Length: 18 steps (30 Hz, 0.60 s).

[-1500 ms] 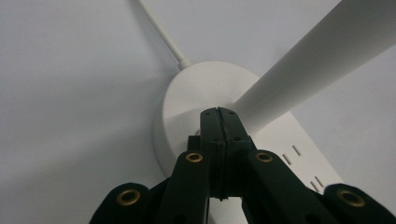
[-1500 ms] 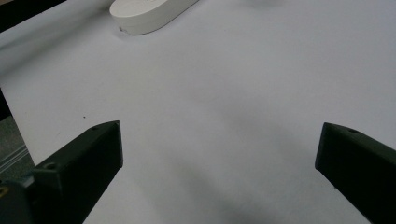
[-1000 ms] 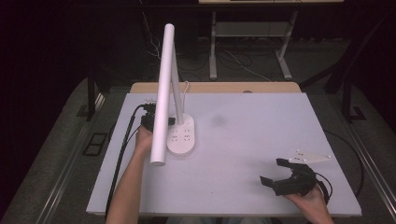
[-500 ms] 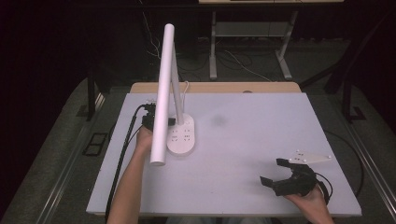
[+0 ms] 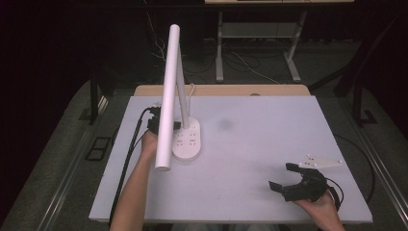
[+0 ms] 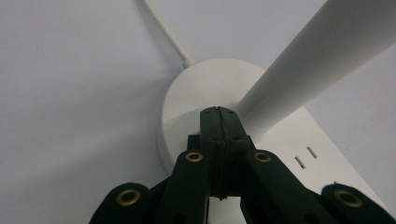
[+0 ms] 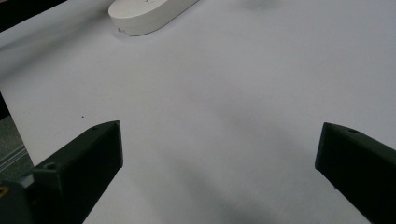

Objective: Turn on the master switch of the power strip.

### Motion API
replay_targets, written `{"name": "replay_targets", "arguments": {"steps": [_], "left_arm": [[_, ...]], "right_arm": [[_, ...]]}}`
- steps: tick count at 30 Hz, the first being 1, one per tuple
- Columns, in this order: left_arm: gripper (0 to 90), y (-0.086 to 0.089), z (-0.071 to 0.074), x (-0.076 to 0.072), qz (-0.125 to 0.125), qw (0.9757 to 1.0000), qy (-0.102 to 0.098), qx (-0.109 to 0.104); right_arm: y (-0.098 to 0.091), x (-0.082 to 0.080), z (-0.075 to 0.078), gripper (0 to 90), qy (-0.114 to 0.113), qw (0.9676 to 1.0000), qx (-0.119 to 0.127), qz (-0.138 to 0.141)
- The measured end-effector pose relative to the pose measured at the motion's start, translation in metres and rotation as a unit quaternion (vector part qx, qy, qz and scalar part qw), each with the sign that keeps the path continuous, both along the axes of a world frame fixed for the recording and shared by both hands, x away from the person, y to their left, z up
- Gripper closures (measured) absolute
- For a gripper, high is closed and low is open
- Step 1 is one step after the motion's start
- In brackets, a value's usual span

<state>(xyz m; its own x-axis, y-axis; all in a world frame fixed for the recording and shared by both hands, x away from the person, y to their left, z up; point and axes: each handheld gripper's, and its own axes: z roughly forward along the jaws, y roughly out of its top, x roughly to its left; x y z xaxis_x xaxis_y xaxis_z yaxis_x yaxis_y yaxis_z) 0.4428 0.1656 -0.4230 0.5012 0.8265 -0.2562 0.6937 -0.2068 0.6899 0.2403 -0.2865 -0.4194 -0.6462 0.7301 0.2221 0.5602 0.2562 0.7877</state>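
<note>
lamp base point(image 5: 186, 140) sits left-center on the table point(image 5: 250, 125) | left gripper point(image 6: 218, 116) right up against its left side | right gripper point(image 5: 285, 179) way over near-right, well apart

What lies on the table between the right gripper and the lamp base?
Nothing. In the high view the table is bare between the right gripper and the lamp base; the right gripper view shows the same bare stretch.

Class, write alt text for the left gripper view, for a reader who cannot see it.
The left gripper, jaws shut together, presses its tip against the white lamp base beside the lamp's stem. A white cord leaves the base across the table.
</note>
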Motion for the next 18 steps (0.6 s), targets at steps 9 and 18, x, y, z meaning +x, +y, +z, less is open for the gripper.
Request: {"name": "replay_targets", "arguments": {"steps": [9, 18], "left_arm": [[89.9, 0.0, 0.002, -0.002, 0.007, 0.9999, -0.007, 0.003], [89.6, 0.01, 0.003, -0.007, 0.016, 0.9998, -0.006, -0.011]], "right_arm": [[0.0, 0.0, 0.0, 0.3, 0.0, 1.0, 0.001, 0.0], [-0.002, 0.0, 0.0, 0.4, -0.002, 1.0, 0.001, -0.001]]}}
